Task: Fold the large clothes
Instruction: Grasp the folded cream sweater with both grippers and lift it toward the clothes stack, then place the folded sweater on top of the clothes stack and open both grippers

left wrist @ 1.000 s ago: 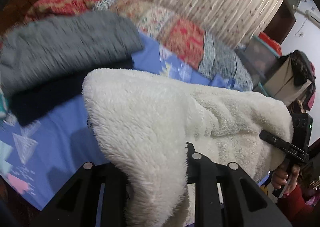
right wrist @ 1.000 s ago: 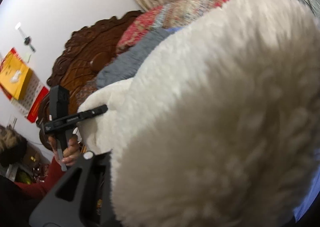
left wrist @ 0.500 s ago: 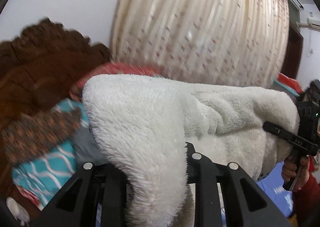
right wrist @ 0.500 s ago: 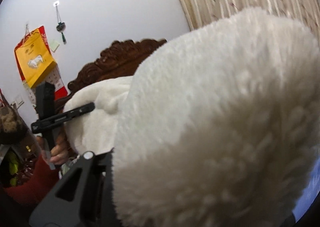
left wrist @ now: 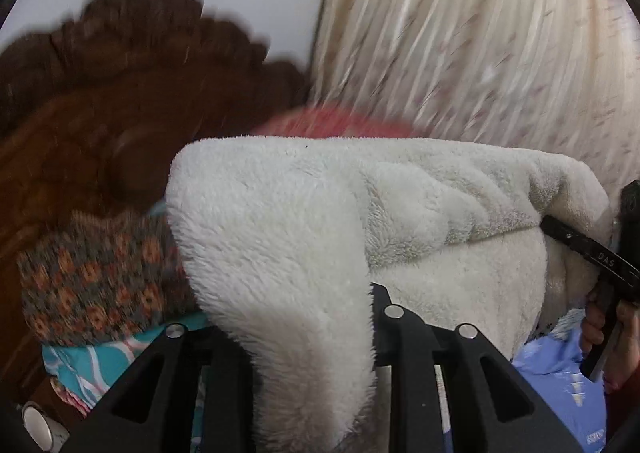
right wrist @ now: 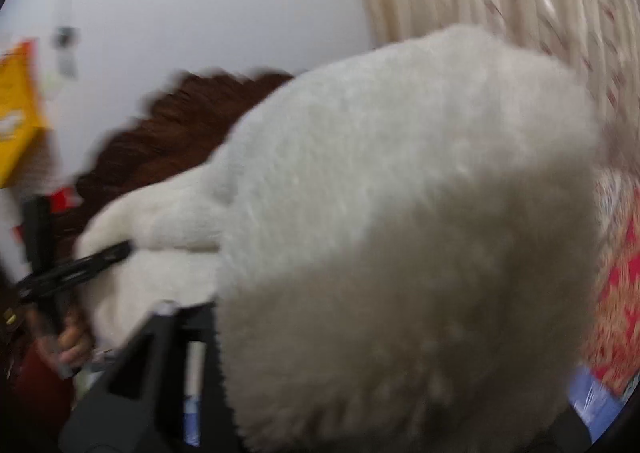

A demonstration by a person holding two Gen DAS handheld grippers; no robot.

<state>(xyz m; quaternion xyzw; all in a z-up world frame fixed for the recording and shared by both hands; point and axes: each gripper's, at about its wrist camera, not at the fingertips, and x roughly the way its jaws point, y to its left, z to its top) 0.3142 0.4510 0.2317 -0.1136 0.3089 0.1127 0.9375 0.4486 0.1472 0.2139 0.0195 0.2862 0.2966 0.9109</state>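
A thick white fleece garment [left wrist: 288, 221] hangs stretched between both grippers, lifted off the bed. My left gripper [left wrist: 304, 317] is shut on one edge of it; the fleece bulges up between the jaws and hides the fingertips. My right gripper [left wrist: 560, 231] shows at the right of the left wrist view, clamped on the other edge. In the right wrist view the fleece [right wrist: 400, 233] fills most of the frame and hides the right gripper's fingers. My left gripper [right wrist: 100, 257] shows there at the left, gripping the fleece.
A carved brown wooden headboard [left wrist: 100, 101] stands behind to the left. A patterned knit garment [left wrist: 96, 277] and teal fabric [left wrist: 88, 361] lie below it. A pleated cream curtain [left wrist: 480, 45] hangs at the back right. Blue bedsheet [left wrist: 560, 385] shows at lower right.
Both grippers have lifted the fleece up from the bed and swung toward the headboard and curtain. The views now show wall and curtain instead of the bed. The grips stayed shut.
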